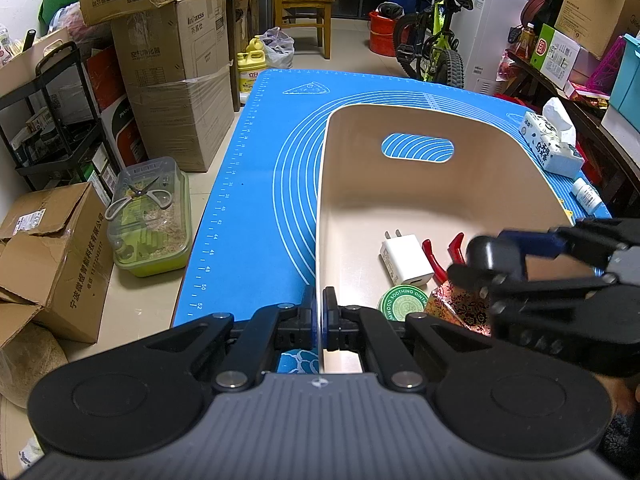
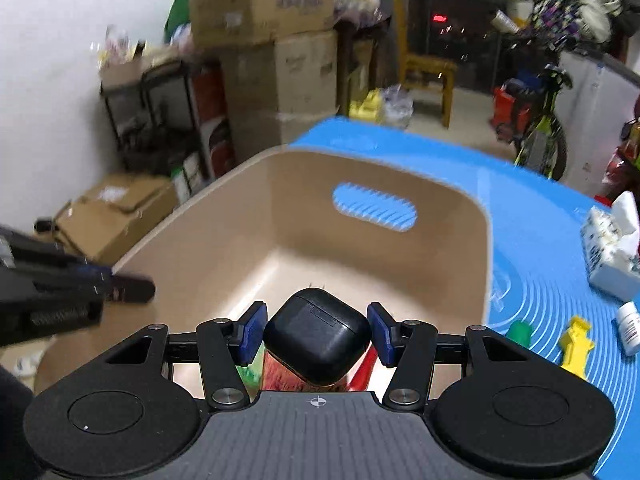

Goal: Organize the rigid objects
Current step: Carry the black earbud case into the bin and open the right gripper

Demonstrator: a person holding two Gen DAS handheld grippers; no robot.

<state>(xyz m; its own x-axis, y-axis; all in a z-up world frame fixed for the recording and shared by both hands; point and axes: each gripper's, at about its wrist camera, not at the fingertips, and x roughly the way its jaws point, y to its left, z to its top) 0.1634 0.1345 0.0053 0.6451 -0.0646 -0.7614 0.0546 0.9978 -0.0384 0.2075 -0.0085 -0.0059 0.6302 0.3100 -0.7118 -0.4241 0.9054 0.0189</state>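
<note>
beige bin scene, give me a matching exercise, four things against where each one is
Things:
1. black earbud case
2. white charger
3. tissue pack
4. bin wall

Places:
A. lying on the bin floor
B. on the blue mat, outside the bin
C. pinched by the left tongs
D. between the pads of the right tongs, above the bin

Pairs: 1-D, 2-A, 3-B, 4-C
</note>
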